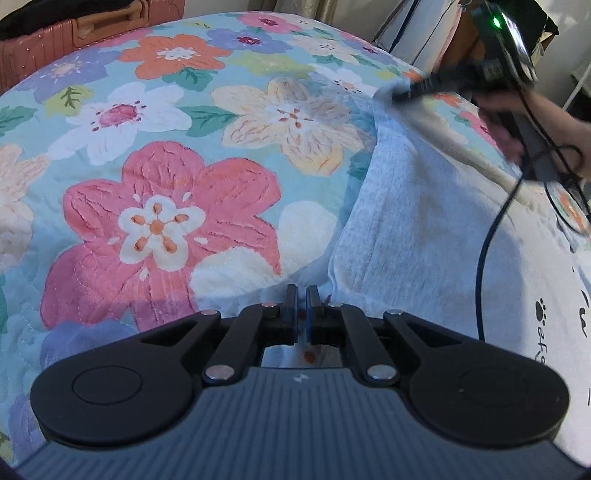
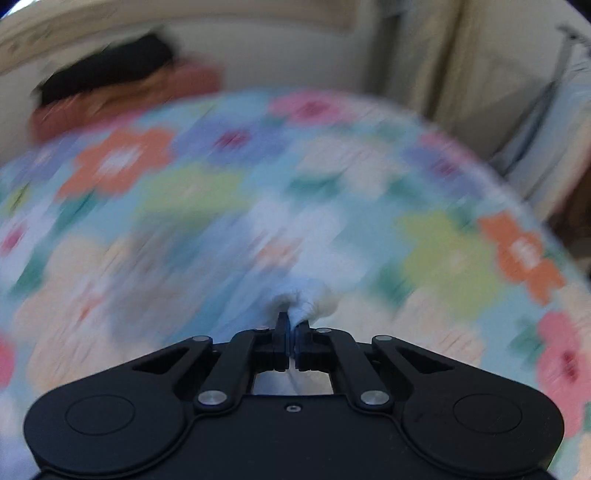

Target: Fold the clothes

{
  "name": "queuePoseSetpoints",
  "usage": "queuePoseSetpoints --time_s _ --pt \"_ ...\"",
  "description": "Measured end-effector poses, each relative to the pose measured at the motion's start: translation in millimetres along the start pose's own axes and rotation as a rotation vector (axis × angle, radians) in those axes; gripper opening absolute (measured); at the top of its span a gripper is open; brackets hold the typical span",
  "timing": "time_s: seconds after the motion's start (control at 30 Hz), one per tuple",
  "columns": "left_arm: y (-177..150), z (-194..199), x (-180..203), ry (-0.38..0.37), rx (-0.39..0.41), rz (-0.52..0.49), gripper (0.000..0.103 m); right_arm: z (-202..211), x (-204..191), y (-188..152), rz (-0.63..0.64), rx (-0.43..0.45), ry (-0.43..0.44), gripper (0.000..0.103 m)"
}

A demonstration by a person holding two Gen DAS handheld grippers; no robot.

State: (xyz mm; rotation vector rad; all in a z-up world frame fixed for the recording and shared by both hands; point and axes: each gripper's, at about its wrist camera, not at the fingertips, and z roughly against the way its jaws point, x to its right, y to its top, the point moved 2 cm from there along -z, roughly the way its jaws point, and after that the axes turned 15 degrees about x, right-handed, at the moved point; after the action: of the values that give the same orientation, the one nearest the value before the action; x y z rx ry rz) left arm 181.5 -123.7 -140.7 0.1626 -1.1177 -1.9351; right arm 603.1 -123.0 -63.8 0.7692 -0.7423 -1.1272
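Floral quilt [image 1: 166, 177] in pink, orange, cream and blue covers the bed, with a reddish suitcase [image 1: 74, 33] at about eleven o'clock beyond its far edge. On the quilt, from roughly one to five o'clock in the left wrist view, lies a pale blue-white garment [image 1: 417, 221] bearing small black paw prints and lettering. The left gripper [image 1: 302, 295] is clenched, its jaws nearly touching with a bit of fabric between them at the garment's near edge. The right gripper [image 2: 293, 325] is clenched on a bunched corner of the garment, lifted at one o'clock; a person's hand [image 1: 517, 125] carries it. The right wrist view is smeared with blur.
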Motion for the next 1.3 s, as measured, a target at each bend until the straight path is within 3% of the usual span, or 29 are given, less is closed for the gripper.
queuePoseSetpoints --time_s 0.07,0.13,0.2,0.23,0.4,0.57,0.63,0.73,0.77,0.8,0.87,1.03,1.13,1.3 --pt "0.1 -1.1 -5.5 -0.003 -0.007 0.024 0.004 -3.5 14.1 14.2 -0.053 0.017 -0.019 0.003" --pt "0.2 -1.9 -11.4 -0.015 -0.01 0.062 0.004 0.5 20.6 21.8 -0.052 0.021 -0.042 0.011" --pt "-0.2 -1.6 -12.6 -0.017 -0.009 0.066 0.004 11.2 28.3 26.4 -0.047 0.054 -0.112 0.051" --pt "-0.6 -1.4 -11.6 -0.013 -0.007 0.059 0.004 19.9 35.5 27.3 -0.065 0.08 -0.164 0.057" --pt "-1.8 -0.4 -2.0 0.021 0.005 0.008 0.004 77.3 92.9 7.5 -0.255 0.076 -0.232 0.058" --pt "-0.9 5.4 6.8 0.049 0.016 -0.034 0.005 165.9 154.4 -42.6 -0.347 0.062 -0.349 0.058" --pt "1.4 10.4 12.4 0.047 0.028 -0.062 0.013 208.8 182.8 -70.2 -0.397 0.06 -0.42 0.058" --pt "8.2 26.8 32.1 0.053 0.079 -0.158 0.017 264.5 215.6 -108.8 -0.489 0.062 -0.489 0.058" --pt "10.2 33.1 40.5 0.048 0.101 -0.189 0.022 281.9 224.2 -121.4 -0.517 0.062 -0.503 0.058" --pt "12.5 38.8 48.9 0.038 0.121 -0.21 0.032 299.3 232.7 -134.0 -0.545 0.062 -0.517 0.058" --pt "15.9 46.8 62.4 0.006 0.144 -0.214 0.037 329.0 245.6 -157.3 -0.574 0.048 -0.544 0.058" --pt "16.6 57.1 97.7 -0.073 0.149 -0.23 0.038 360.9 264.3 -192.0 -0.655 0.028 -0.536 0.058" --pt "13.4 57.2 120.4 -0.099 0.136 -0.254 0.038 362.8 272.0 -208.9 -0.723 0.028 -0.491 0.064" --pt "5.6 36.1 147.1 -0.115 0.078 -0.263 0.039 328.1 277.8 -251.0 -0.882 -0.028 -0.41 0.065"
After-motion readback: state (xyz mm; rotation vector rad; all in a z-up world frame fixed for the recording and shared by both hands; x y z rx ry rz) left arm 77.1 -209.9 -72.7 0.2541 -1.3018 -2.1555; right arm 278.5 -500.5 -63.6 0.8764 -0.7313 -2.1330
